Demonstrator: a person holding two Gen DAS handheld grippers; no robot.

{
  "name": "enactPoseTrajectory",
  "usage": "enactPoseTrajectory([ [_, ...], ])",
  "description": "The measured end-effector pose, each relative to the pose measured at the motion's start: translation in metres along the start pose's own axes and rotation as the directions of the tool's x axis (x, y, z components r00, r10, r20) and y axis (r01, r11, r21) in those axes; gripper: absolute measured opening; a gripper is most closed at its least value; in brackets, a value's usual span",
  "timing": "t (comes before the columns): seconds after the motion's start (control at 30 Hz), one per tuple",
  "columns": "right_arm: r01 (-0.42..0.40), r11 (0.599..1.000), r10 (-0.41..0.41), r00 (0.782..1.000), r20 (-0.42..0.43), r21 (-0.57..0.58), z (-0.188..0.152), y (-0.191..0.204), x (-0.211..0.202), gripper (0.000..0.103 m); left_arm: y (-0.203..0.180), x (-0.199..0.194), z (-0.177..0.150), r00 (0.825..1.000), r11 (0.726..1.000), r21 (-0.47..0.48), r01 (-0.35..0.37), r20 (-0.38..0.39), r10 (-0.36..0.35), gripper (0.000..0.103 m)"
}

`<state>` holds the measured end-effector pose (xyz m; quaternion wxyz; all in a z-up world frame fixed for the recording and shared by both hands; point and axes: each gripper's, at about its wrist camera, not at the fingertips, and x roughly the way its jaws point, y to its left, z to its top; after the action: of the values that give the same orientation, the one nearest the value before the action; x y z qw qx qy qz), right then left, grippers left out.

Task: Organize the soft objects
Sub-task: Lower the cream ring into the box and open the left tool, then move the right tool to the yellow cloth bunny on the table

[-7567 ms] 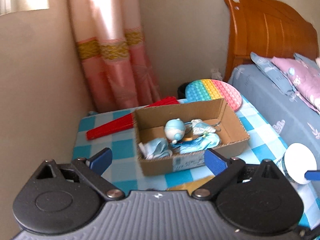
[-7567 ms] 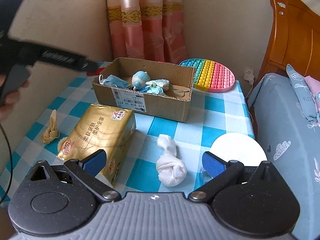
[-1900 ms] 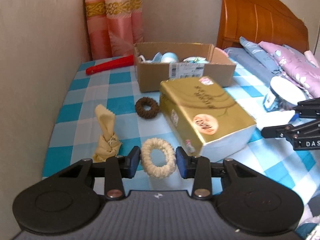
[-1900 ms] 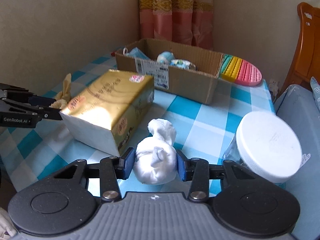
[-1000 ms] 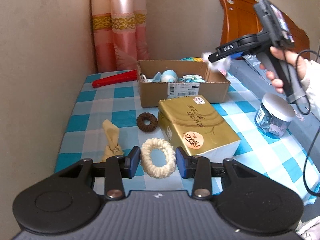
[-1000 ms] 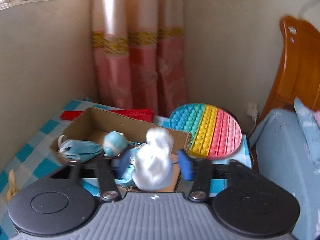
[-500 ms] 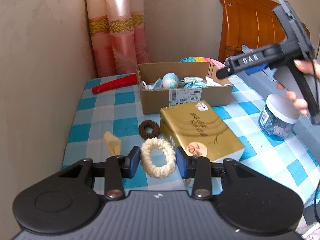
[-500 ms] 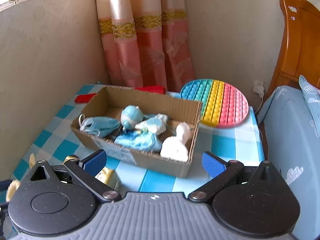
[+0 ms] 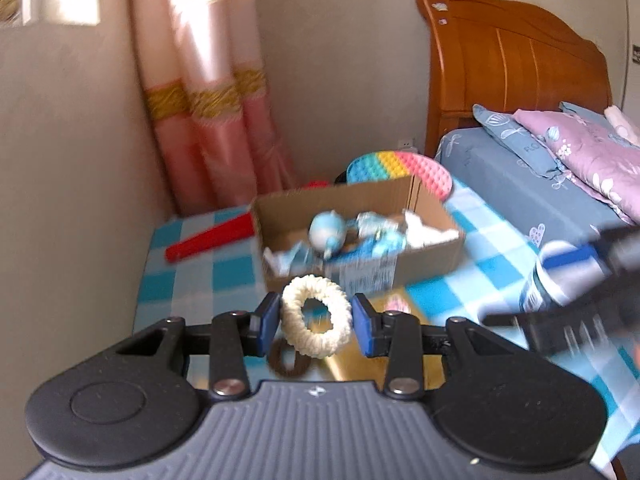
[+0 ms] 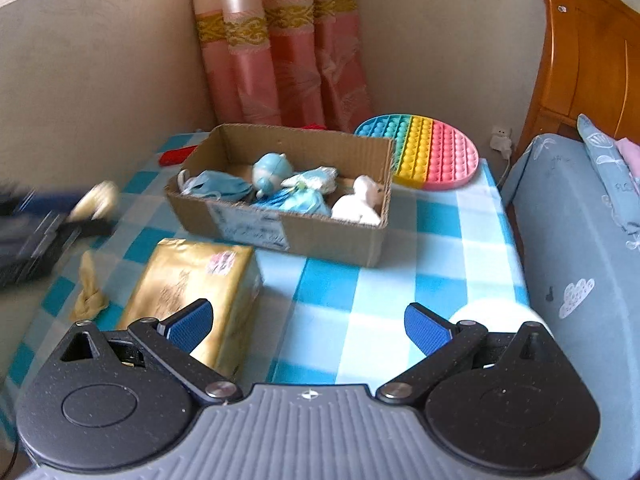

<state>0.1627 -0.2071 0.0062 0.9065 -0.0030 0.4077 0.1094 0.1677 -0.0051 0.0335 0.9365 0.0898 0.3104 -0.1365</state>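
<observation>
My left gripper (image 9: 316, 322) is shut on a cream fluffy scrunchie (image 9: 316, 327) and holds it in the air in front of the cardboard box (image 9: 432, 258). It also shows blurred at the left of the right wrist view (image 10: 96, 202). The box (image 10: 320, 236) holds blue face masks, a blue round toy (image 10: 273, 169) and a white knotted cloth (image 10: 360, 202). My right gripper (image 10: 308, 326) is open and empty above the table. A yellow knotted cloth (image 10: 89, 288) lies at the left. A brown scrunchie (image 9: 289, 360) lies below the left gripper.
A gold tissue pack (image 10: 192, 292) lies in front of the box. A rainbow pop mat (image 10: 424, 152) and a red folded fan (image 9: 208, 240) lie at the back. A white-lidded jar (image 9: 548, 280) stands right. The bed (image 10: 580, 240) is on the right, walls left and behind.
My left gripper has lifted the cream scrunchie and moved toward the box. My right gripper has pulled back from the box, open, leaving the white cloth inside.
</observation>
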Motion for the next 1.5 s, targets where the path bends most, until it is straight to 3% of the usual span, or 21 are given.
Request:
enactPoseTrajectory([
  [0.17,0.016,0.999,-0.016,1.0,0.012,-0.036,-0.015,0.005,-0.013,0.103,-0.003,0.04,0.047,1.0,0.999,0.039,0.02,-0.013,-0.019,0.038],
  [0.33,0.024,0.999,-0.023,0.999,0.035,-0.032,-0.022,0.0,-0.026,0.103,0.001,0.081,0.081,0.999,0.999,0.031,-0.027,-0.04,0.028,0.043],
  [0.37,0.022,0.999,-0.021,0.999,0.043,-0.025,-0.022,-0.003,-0.028,0.103,0.002,0.088,0.085,0.998,0.999,0.032,-0.032,-0.047,0.033,0.047],
  [0.43,0.02,1.0,-0.019,0.999,0.045,-0.009,-0.022,-0.007,-0.029,0.103,0.006,0.1,0.09,0.998,0.999,0.014,-0.042,-0.05,0.043,0.074],
  [0.47,0.021,1.0,-0.021,0.999,0.046,-0.005,-0.023,-0.008,-0.029,0.103,0.007,0.103,0.09,0.997,0.999,0.003,-0.052,-0.048,0.052,0.092],
  [0.63,0.019,1.0,-0.019,0.999,0.04,0.012,-0.026,-0.011,-0.03,0.103,0.016,0.09,0.083,0.997,0.996,-0.04,-0.075,-0.035,0.074,0.095],
  [0.9,-0.009,1.0,0.009,0.999,0.053,0.004,-0.028,0.001,-0.034,0.103,0.026,0.032,0.047,0.994,0.992,-0.07,-0.103,0.012,0.104,0.095],
  [1.07,-0.027,1.0,0.028,0.998,0.063,-0.012,-0.032,0.012,-0.038,0.103,0.025,-0.006,0.002,0.991,0.985,-0.115,-0.129,0.017,0.132,0.098],
  [1.23,-0.026,0.999,0.029,0.998,0.056,-0.042,-0.035,0.025,-0.039,0.103,0.017,-0.023,-0.053,0.991,0.983,-0.131,-0.131,-0.027,0.129,0.098],
  [1.5,-0.046,0.989,0.058,0.995,0.08,-0.143,-0.037,0.057,-0.037,0.103,0.021,-0.042,-0.111,0.986,0.968,-0.19,-0.162,-0.072,0.151,0.098],
])
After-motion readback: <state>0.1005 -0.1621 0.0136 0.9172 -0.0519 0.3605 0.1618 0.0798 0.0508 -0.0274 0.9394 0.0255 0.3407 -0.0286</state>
